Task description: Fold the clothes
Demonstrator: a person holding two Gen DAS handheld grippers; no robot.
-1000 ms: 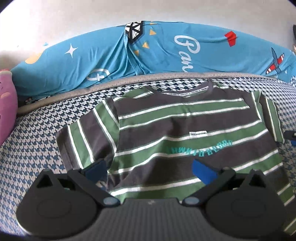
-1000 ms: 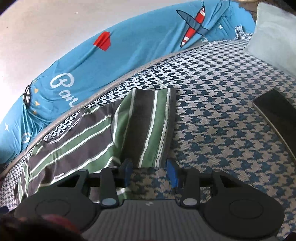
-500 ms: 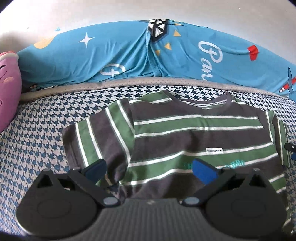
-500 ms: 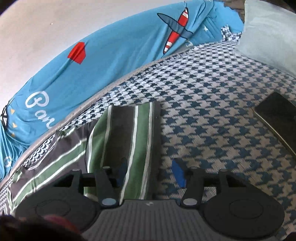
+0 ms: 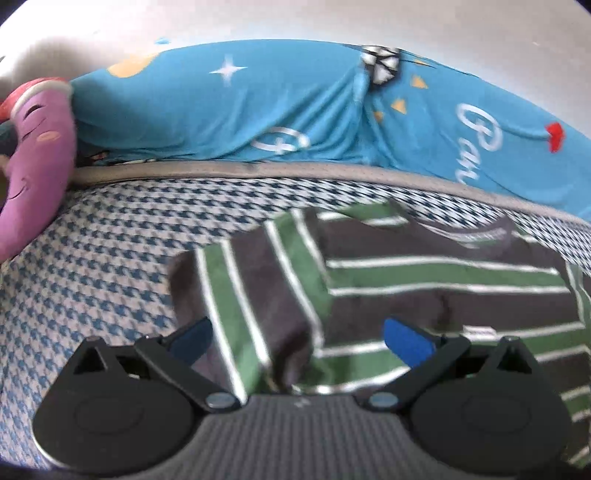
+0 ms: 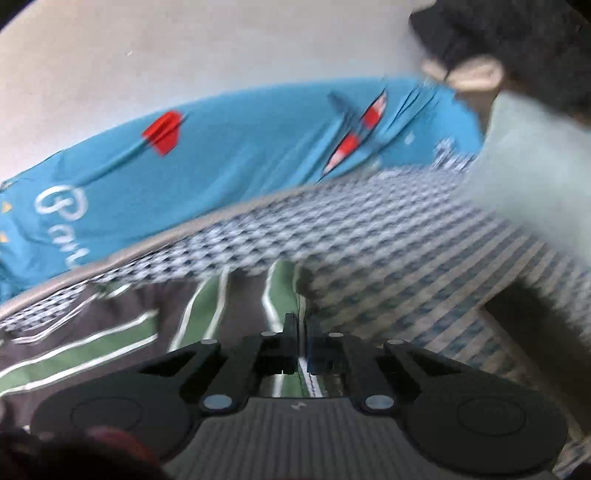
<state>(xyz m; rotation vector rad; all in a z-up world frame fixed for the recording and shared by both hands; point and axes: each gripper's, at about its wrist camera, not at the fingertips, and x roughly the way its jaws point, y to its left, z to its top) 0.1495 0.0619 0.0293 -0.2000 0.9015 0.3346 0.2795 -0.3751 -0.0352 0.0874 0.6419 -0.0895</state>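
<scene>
The left gripper (image 5: 297, 338) is low over the shirt (image 5: 424, 280). Its two blue pads (image 5: 406, 341) are wide apart, and the shirt's left sleeve (image 5: 240, 295) lies between them. Nothing is pinched there.

The right gripper (image 6: 301, 338) has its two fingers squeezed together. A thin bit of the shirt's right sleeve (image 6: 280, 291) is caught between them, at the sleeve's outer edge. This view is blurry, so small things are hard to see.

The shirt is dark gray with green and white stripes. It lies flat and face up on the bed cover (image 5: 110, 258), which has a small blue and white check. The neck of the shirt (image 5: 476, 236) points away from the grippers, toward the far side of the bed.

Past the shirt runs a gray edge strip (image 5: 258, 171). Behind that is a big blue blanket (image 5: 295, 110) with white stars, white letters and red shapes on it. A purple plush toy (image 5: 33, 166) lies at the far left, touching the blanket.

In the right view, a pale pillow (image 6: 535, 177) sits at the far right of the bed. Something dark (image 6: 517, 44) is above it, too blurry to tell what. A white wall (image 5: 295, 22) is at the very back.
</scene>
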